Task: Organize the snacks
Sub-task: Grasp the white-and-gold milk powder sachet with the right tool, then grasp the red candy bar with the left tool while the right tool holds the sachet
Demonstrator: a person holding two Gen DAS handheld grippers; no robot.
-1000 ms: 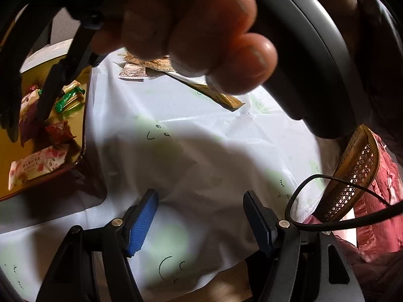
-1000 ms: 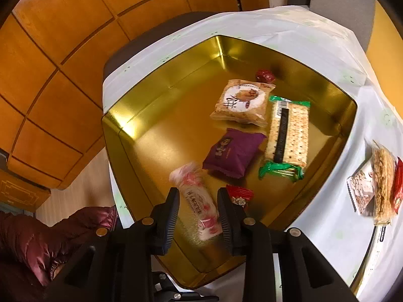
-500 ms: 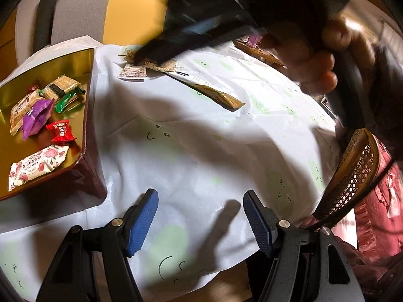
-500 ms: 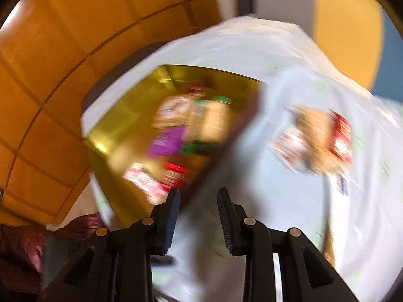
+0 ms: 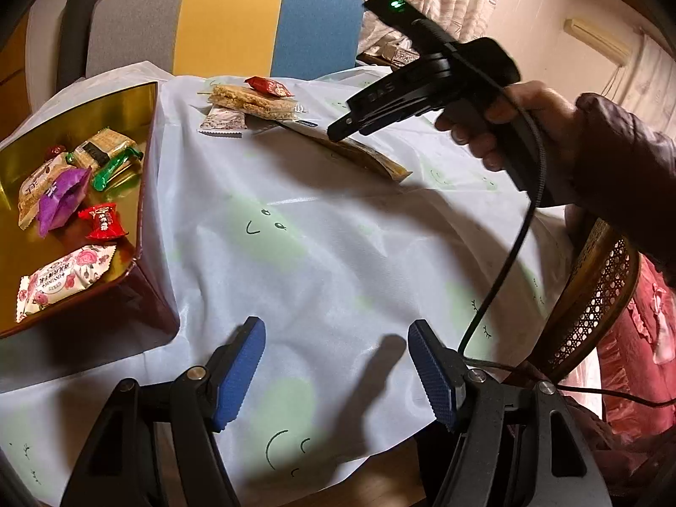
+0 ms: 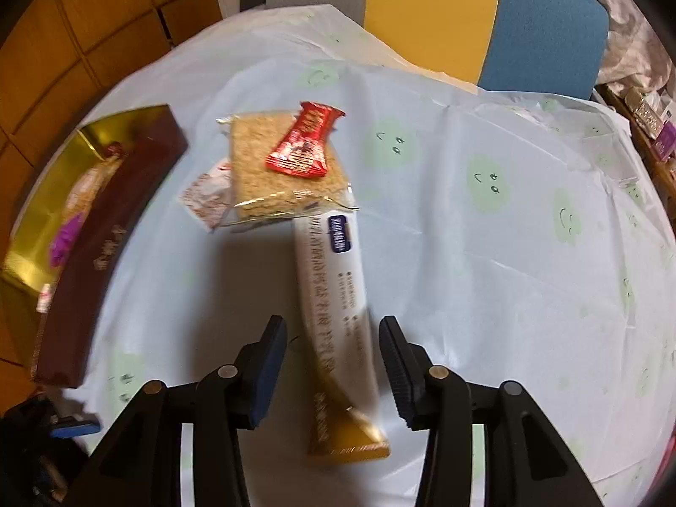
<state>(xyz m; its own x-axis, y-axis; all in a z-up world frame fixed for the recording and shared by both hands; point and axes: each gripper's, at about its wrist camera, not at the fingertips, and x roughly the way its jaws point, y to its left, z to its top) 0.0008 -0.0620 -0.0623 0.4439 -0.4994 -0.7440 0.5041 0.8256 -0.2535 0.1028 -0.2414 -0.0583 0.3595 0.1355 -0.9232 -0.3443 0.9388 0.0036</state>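
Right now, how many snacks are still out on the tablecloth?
4: a crumbly bar, a red candy on it, a small white packet beside it, a long white packet nearest. Others may be hidden.

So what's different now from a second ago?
The right tongs let the rose-print snack go in the gold box, swung over to the long white packet, and are opening around it. The left tongs stayed put, open and empty.

Both wrist views angled down, close over tablecloth (image 5: 338,253) (shared snack pile (image 6: 287,164))
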